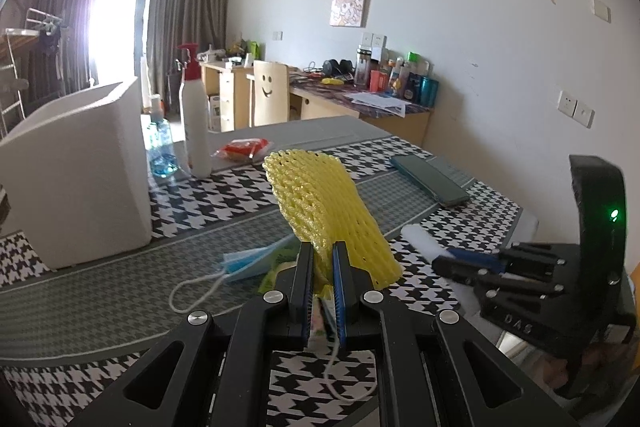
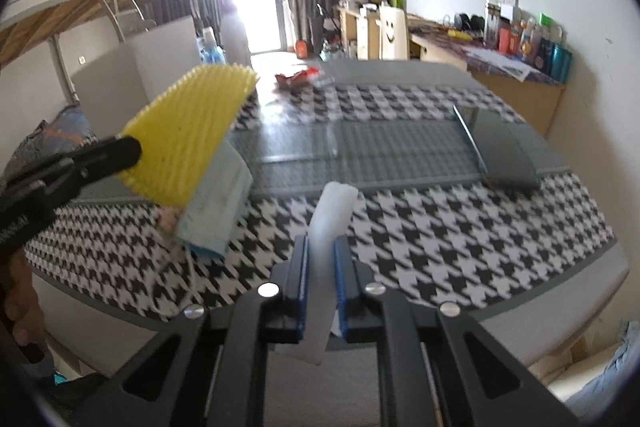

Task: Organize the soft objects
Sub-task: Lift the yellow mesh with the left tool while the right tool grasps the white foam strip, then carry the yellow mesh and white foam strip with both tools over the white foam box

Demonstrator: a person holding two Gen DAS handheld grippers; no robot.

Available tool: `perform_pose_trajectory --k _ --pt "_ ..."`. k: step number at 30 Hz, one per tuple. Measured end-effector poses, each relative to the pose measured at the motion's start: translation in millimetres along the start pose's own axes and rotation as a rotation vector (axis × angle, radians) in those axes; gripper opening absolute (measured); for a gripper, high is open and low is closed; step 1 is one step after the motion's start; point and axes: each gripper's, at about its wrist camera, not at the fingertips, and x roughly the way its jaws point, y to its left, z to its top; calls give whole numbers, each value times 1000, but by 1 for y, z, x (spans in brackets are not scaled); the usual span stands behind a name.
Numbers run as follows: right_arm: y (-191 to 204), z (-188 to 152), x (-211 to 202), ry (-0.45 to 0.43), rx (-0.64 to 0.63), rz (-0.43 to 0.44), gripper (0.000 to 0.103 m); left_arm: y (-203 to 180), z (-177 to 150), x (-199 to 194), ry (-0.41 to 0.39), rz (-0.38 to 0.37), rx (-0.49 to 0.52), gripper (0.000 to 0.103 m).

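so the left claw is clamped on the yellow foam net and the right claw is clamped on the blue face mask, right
Not quite. The left claw is clamped on the yellow foam net, but the right claw is clamped on a white foam piece, as the right wrist view shows. The blue face mask hangs under the net at the left claw.

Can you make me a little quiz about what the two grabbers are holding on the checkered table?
1. True or false: the left gripper is shut on the yellow foam net.
2. What does the right gripper pinch? A) white foam piece B) a red bottle C) nothing
3. Fill in: the face mask lying under the net is ____ in colour.

Key: 1 true; 2 A; 3 blue.
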Motion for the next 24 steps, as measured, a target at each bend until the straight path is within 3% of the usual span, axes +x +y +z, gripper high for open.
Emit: perform_pose_trajectory --k 10,24 --pt "15 20 -9 -84 -7 64 15 11 10 -14 -36 53 9 10" --pt "22 39 -14 -131 -5 110 15 20 27 -17 -52 72 12 10"
